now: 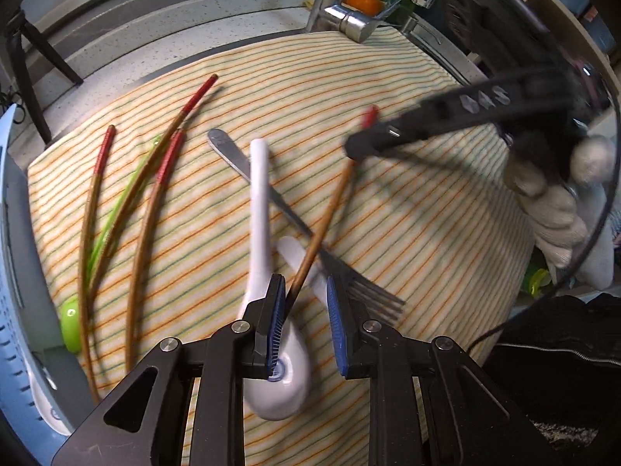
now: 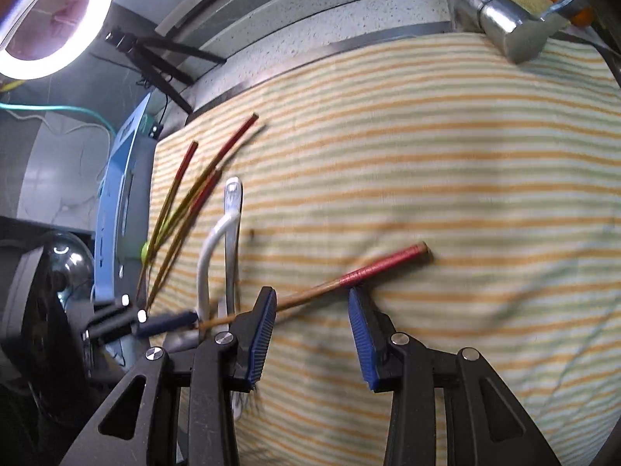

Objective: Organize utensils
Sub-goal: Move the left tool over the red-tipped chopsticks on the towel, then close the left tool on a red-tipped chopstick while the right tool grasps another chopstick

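while the loose chopstick (image 1: 326,213) lies slanted across the fork (image 1: 368,295) and a white spoon's handle (image 1: 295,252) on the striped cloth (image 1: 427,233), the step in hand looks like lifting it clear and laying it with the other three chopsticks (image 1: 147,225) at the cloth's left side, near the blue rack (image 1: 15,310).

both grippers are at it, one at each end. the left gripper (image 1: 304,291) is released: its blue pads stand apart, the chopstick's dark tip just beside the left pad and clear of the right one. the right gripper (image 2: 312,295) is released too, its jaws straddling the shaft just below the red wrapping, with no pad pressing on it as far as i can tell.

to do it well, i'd close on one end only, squarely across the shaft, so the thin stick does not roll or pivot out. lift before sliding, or the fork and the larger white spoon (image 1: 260,194) may get dragged along. lay it parallel to the others, red ends together.

both grippers point steeply down at the cloth. a gloved hand (image 1: 555,209) holds the right one, coming in from the right, its tip over the red end.
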